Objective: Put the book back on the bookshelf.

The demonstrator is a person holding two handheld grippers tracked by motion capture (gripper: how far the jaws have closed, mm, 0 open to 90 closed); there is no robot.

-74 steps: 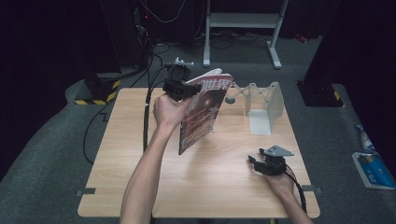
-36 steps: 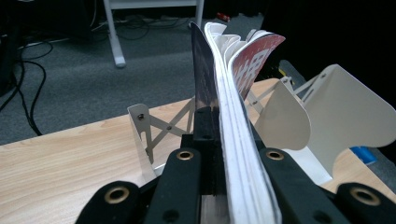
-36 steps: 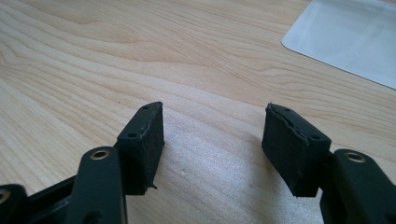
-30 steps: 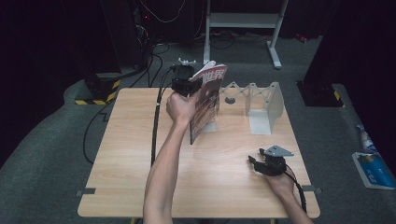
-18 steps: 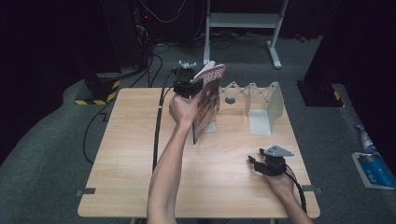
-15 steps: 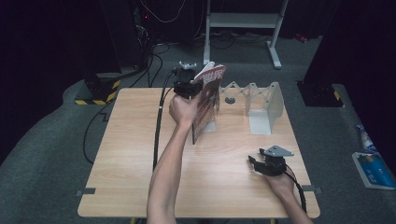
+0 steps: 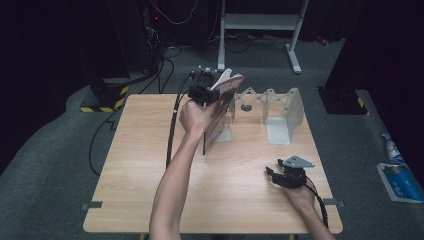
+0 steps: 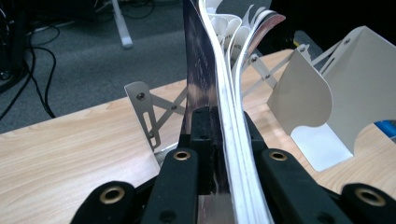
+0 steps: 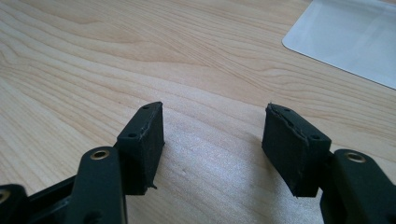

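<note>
We see the left gripper (image 7: pixel 206 95) held up over the far middle of the wooden table (image 7: pixel 140 165), its jaws clamped on a magazine (image 7: pixel 220 117) that stands on edge, tilted, with its lower corner down near the tabletop. In the left gripper view the two black jaws press on either side of the magazine's (image 8: pixel 219 116) spine end, the dark cover on one side and the white page edges on the other, while the loose pages fan out above the grip. The magazine sits at the left end of a white metal expandable book rack (image 7: pixel 272 112), just beside its nearer upright plate, and whether it touches the plate we cannot tell. The left hand (image 7: pixel 196 117) wraps the gripper's body from below. The right gripper (image 7: pixel 280 176) rests low over the table's near right part, well apart from the magazine, and in the right gripper view its jaws stand wide apart with bare wood between them and nothing held.
</note>
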